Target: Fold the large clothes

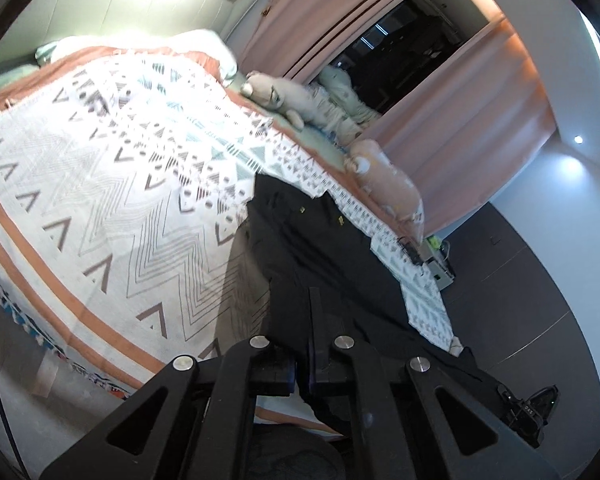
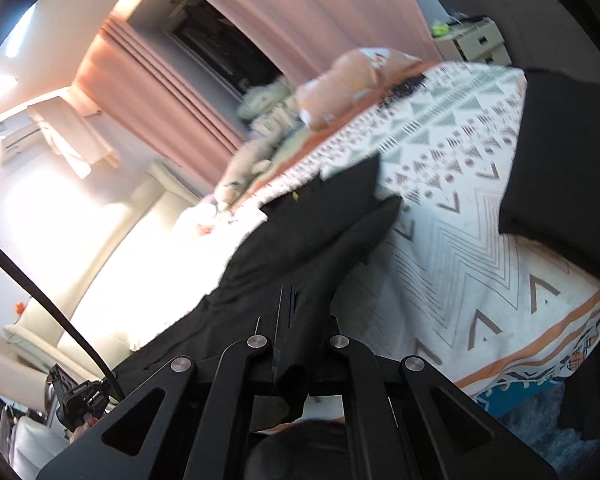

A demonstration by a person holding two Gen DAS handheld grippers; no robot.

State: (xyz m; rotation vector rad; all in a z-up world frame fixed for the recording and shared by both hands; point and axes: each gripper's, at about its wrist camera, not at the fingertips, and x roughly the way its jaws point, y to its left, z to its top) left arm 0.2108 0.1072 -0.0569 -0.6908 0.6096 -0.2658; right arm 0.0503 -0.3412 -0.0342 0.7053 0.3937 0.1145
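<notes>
Black garments: two. One (image 2: pixel 300 240) caught between right jaws, running ahead of them; second, folded (image 2: pixel 568 176), right of those jaws.
Plush toys: three visible. Tan one (image 1: pixel 388 184) ahead-right of left jaws, grey one (image 1: pixel 276 96) farther ahead, pale one (image 1: pixel 344 92) behind it.
Patterned blanket (image 1: pixel 112 184): one, ahead-left of left jaws.
Pink curtains (image 1: pixel 472 96): two panels, far ahead.
Small drawer unit (image 2: pixel 476 42): one, far ahead-right of right jaws.

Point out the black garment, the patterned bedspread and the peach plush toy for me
black garment (image 1: pixel 320 240): left wrist view, on its flat middle panel.
patterned bedspread (image 1: pixel 112 184): left wrist view, on the white zigzag area.
peach plush toy (image 1: pixel 388 184): left wrist view, on its body.
</notes>
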